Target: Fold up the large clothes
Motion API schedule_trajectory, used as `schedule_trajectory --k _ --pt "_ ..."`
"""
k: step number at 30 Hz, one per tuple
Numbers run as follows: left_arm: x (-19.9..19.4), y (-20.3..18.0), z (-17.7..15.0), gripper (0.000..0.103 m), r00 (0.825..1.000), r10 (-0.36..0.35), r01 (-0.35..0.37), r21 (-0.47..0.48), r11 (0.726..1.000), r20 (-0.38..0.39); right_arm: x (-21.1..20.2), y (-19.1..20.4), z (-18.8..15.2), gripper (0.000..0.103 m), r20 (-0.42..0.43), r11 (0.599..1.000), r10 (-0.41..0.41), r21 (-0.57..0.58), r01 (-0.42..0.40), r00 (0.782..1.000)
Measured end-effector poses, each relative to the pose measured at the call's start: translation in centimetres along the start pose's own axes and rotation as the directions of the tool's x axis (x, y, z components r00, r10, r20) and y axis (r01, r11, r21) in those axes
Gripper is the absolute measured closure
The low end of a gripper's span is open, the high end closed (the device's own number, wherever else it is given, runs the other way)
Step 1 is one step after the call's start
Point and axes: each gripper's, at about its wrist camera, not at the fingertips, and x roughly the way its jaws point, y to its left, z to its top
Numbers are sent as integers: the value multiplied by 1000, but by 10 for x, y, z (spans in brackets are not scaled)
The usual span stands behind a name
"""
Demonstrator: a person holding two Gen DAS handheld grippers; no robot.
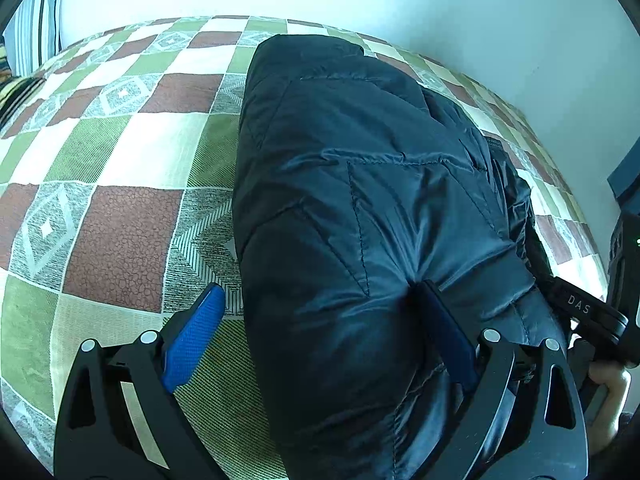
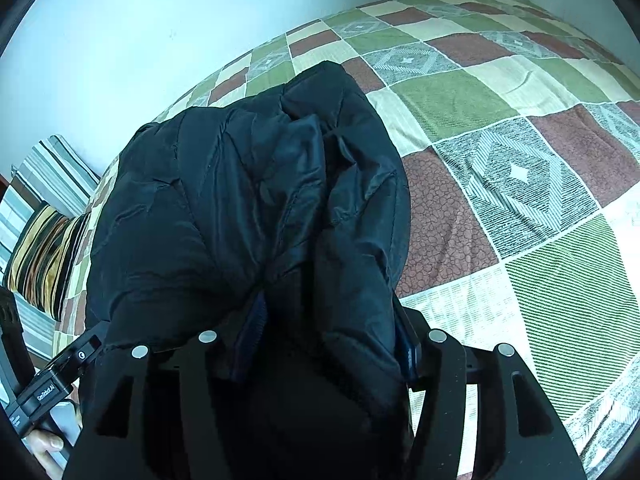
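One dark padded jacket [image 1: 360, 184] lying lengthwise away across checked bedspread [image 1: 120, 220], left hand-held gripper [image 1: 320, 320] wide, right hand-held gripper [image 2: 332, 332] clasping jacket

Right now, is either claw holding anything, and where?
The right gripper seems to pinch the black puffer jacket at its near edge; the left gripper stands open over it.

black claw [image 1: 320, 320] frames, blue textured pads [image 1: 192, 340], silver rivets [image 1: 149, 336]
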Motion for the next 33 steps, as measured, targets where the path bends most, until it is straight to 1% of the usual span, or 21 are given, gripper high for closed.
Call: schedule_trajectory --k 5,10,13,15,18,21,23,26,29,33 --pt "-2 -2 0 7 1000 16 -16 3 1000 4 -8 1 -1 45 18 1000 -20 -10 20 1000" --pt "-11 -6 3 7 999 35 -35 10 999 18 -23 7 -1 43 51 997 -59 -36 61 997" --pt "-19 -9 4 7 998 54 -55 14 998 37 -36 12 -2 39 84 993 -98 -60 104 992" --pt "-25 -11 4 7 997 61 -62 7 998 51 -47 16 -4 38 111 989 -119 -75 128 987" --pt "-39 -15 4 7 994 74 -75 9 997 86 -62 23 -5 34 151 982 -148 -93 163 977" --pt "-56 -21 4 7 985 107 -110 14 994 137 -78 31 -5 33 190 977 -160 -108 182 969" --pt "-71 -27 1 7 974 140 -145 18 989 177 -90 38 -6 30 218 975 -160 -117 189 963" --pt "-88 -34 -2 7 961 168 -179 29 983 220 -103 49 -9 27 250 972 -151 -137 189 956" --pt "-101 -41 -7 7 950 194 -207 30 978 246 -111 62 -12 25 276 966 -149 -165 199 950" --pt "-115 -45 -15 7 939 207 -220 16 975 275 -118 75 -20 24 289 961 -137 -195 198 948"
